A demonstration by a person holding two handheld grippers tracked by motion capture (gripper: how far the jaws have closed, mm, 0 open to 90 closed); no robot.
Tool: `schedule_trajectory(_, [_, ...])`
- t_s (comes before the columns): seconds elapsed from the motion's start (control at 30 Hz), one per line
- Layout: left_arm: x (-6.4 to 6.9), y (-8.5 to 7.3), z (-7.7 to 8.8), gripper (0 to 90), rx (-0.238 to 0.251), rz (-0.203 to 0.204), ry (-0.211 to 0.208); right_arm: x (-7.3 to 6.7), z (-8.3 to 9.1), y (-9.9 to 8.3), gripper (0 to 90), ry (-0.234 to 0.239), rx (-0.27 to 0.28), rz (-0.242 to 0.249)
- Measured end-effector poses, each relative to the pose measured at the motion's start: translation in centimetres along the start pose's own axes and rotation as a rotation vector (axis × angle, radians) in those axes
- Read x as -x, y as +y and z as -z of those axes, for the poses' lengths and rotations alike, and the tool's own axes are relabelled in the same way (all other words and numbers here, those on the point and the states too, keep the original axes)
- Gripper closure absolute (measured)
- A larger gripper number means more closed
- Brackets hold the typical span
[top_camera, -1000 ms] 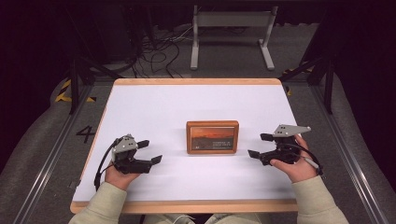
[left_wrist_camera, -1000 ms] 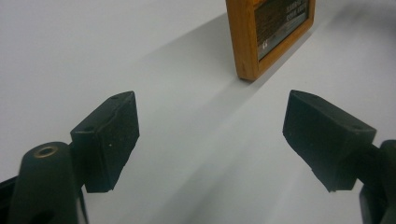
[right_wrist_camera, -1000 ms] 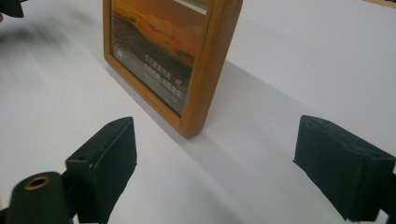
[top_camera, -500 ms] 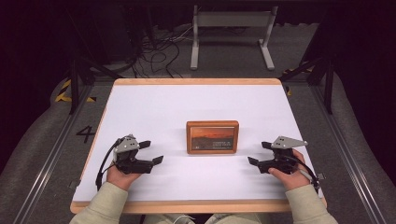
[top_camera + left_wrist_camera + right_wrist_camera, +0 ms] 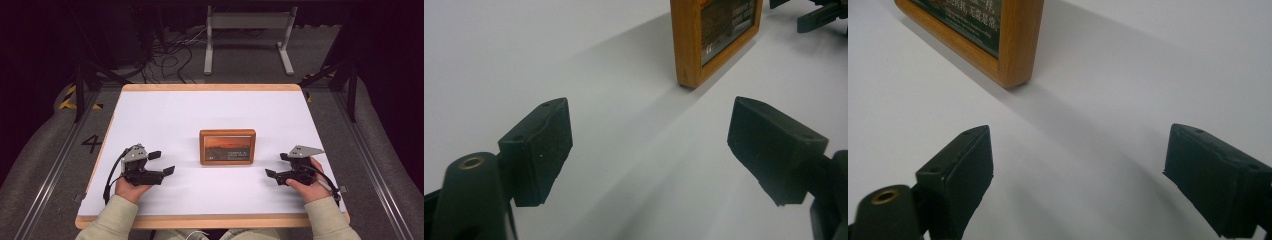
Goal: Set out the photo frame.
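Observation:
A wooden picture frame (image 5: 227,146) with an orange-toned picture lies flat at the middle of the white table (image 5: 165,115). My left gripper (image 5: 162,163) rests on the table to the frame's left, jaws wide apart and empty. My right gripper (image 5: 277,166) rests to the frame's right, also open and empty. In the left gripper view the picture frame (image 5: 714,37) is ahead at upper right, beyond my left gripper (image 5: 649,150). In the right gripper view a corner of the picture frame (image 5: 998,40) is at upper left, beyond my right gripper (image 5: 1078,177).
The table has a wooden rim (image 5: 210,220). Beyond its far edge stand a metal stand (image 5: 247,35) and tangled cables (image 5: 165,55) on the floor. In the left gripper view the other gripper's black jaw tip (image 5: 824,15) is at the top right.
My right gripper has moved down toward the near edge of the table and slightly left. The left gripper and the frame have stayed put.

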State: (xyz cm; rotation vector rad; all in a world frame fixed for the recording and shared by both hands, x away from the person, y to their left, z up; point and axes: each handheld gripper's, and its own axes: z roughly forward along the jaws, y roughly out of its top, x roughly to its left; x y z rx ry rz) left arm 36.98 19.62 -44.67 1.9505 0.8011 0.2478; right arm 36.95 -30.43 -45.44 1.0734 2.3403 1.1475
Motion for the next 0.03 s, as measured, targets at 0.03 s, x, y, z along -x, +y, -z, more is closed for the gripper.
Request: schedule_trajectory(0.03, [-0.01,-0.01,0.0,18.4,-0.001,0.0,0.001,0.04,0.03,0.03,12.7,0.0,0.001,-0.003])
